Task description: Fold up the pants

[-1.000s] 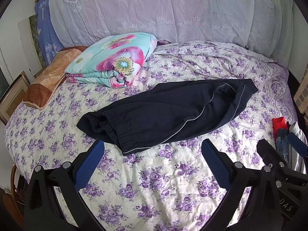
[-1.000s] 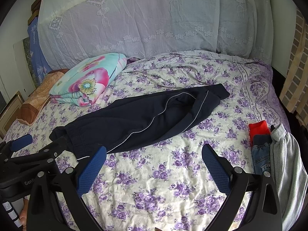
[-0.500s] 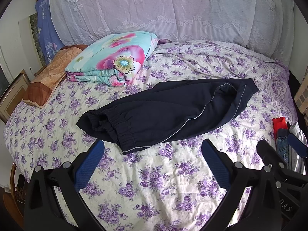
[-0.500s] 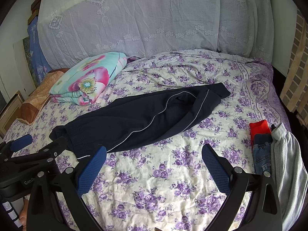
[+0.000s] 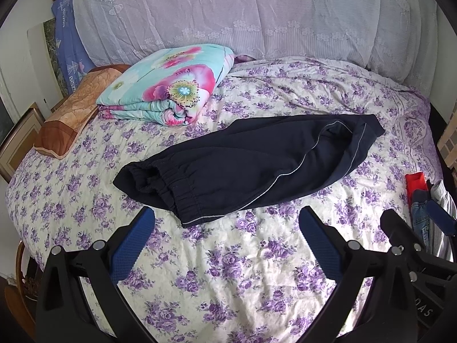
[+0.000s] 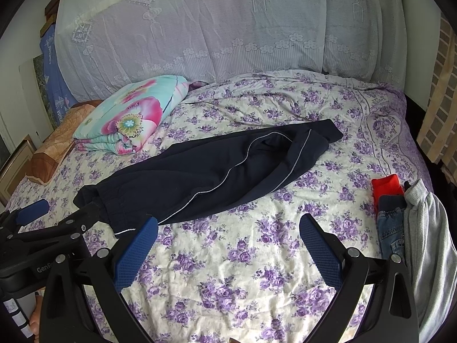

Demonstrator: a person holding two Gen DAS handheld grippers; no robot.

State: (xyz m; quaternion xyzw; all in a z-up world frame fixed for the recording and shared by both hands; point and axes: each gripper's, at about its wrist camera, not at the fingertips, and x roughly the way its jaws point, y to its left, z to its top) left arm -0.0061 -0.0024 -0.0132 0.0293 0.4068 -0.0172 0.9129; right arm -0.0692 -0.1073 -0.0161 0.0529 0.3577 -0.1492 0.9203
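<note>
The dark pants (image 5: 251,163) lay on the bed (image 5: 228,271) just beyond both grippers, left (image 5: 225,237) and right (image 6: 228,243), each spread wide and empty.

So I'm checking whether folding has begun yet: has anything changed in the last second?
Nothing visibly changed. The dark pants lie as before across the flowered bedsheet, untouched. The left gripper and right gripper both stay open, hovering short of the pants. The folded floral quilt and the stack of clothes at the right edge have not moved.
</note>
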